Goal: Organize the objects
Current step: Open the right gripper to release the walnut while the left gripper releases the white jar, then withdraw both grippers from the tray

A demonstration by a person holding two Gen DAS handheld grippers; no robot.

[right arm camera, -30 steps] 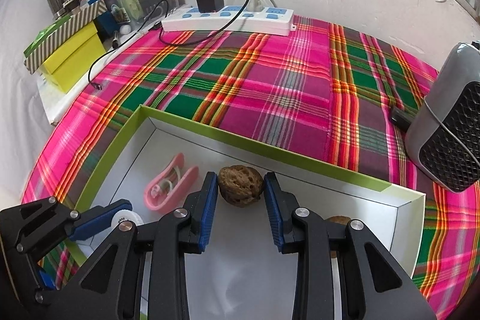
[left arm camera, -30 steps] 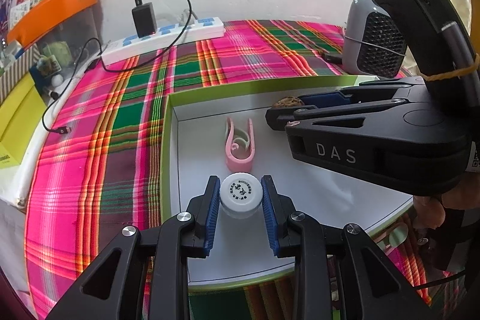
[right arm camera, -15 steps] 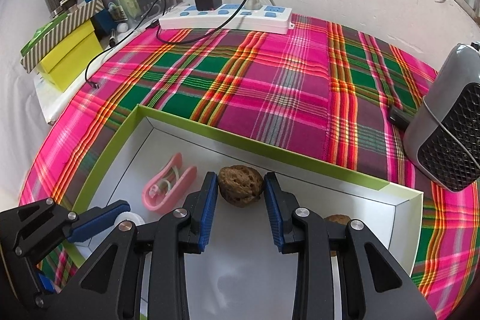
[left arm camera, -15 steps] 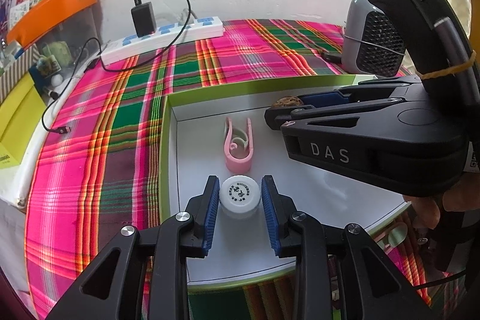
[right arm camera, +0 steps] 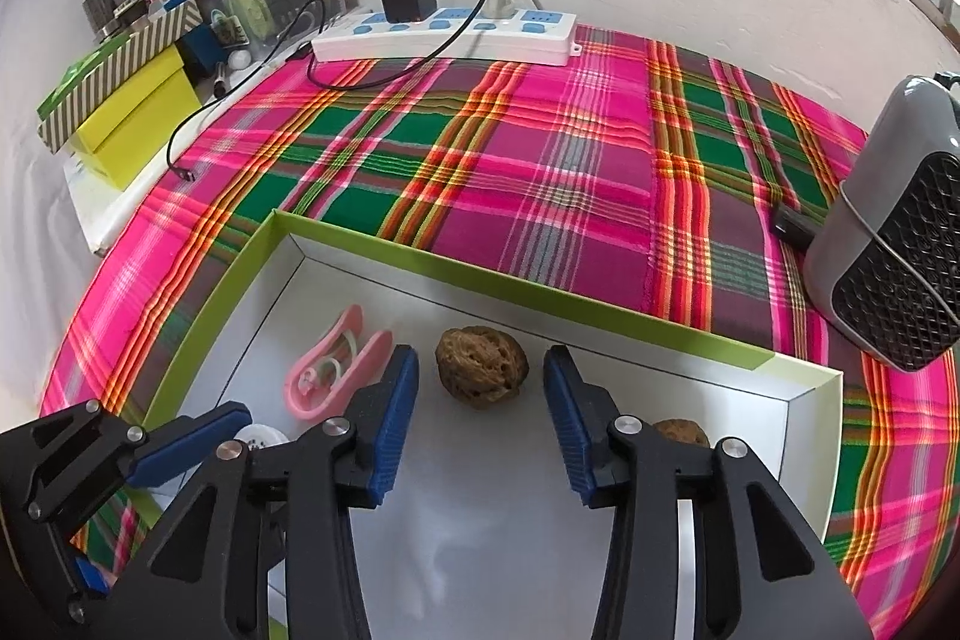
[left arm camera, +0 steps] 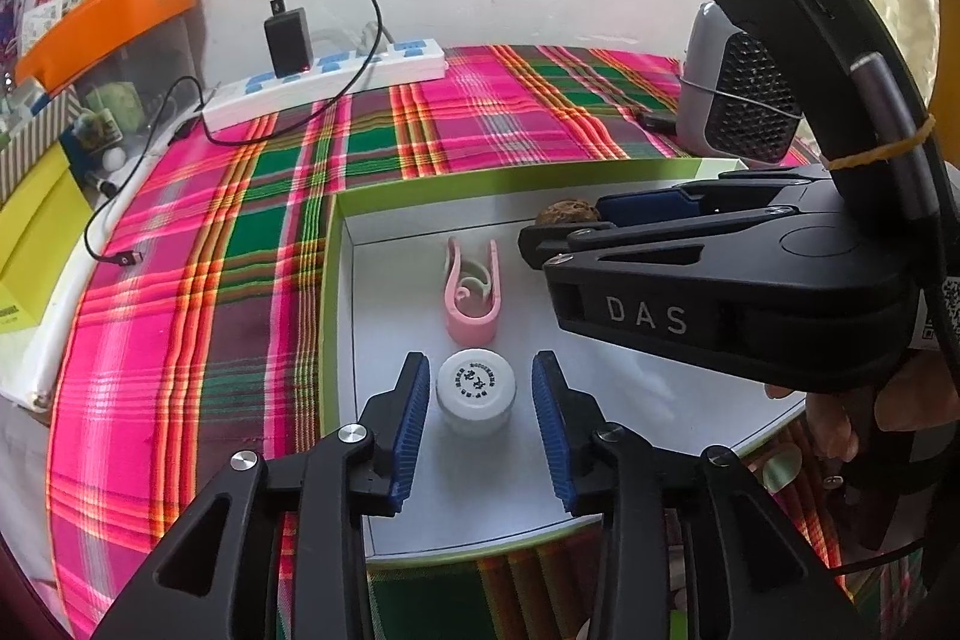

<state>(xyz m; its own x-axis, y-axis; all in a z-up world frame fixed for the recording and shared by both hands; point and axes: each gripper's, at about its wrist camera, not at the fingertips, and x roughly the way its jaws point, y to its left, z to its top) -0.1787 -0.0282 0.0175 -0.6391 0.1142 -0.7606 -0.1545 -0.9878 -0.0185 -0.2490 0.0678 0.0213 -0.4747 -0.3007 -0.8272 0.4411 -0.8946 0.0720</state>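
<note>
Both grippers have let go since a second ago: the blue pads that were pressed to their loads now stand clear of them. Jaws of the left gripper [left arm camera: 480, 421] are opening, and the small white-capped jar [left arm camera: 476, 389] sits upright between them on the floor of the box [left arm camera: 333, 280], a gap showing on each side of its cap. Jaws of the right gripper [right arm camera: 480, 415] are opening too, about halfway, with the walnut [right arm camera: 481, 367] lying between the pads and touching neither. Just beyond the jar lies a pink clip [left arm camera: 473, 291], its open end pointing toward the far wall of the box. A 2nd walnut [right arm camera: 681, 433] peeks out behind the right finger, near the box's right wall. Green-rimmed with a white inside, the box rests on a pink and green plaid cloth [right arm camera: 540, 172]. On the cloth's far edge sits a white power strip [right arm camera: 444, 34], and a grey heater [right arm camera: 894, 244] stands to the right.
</note>
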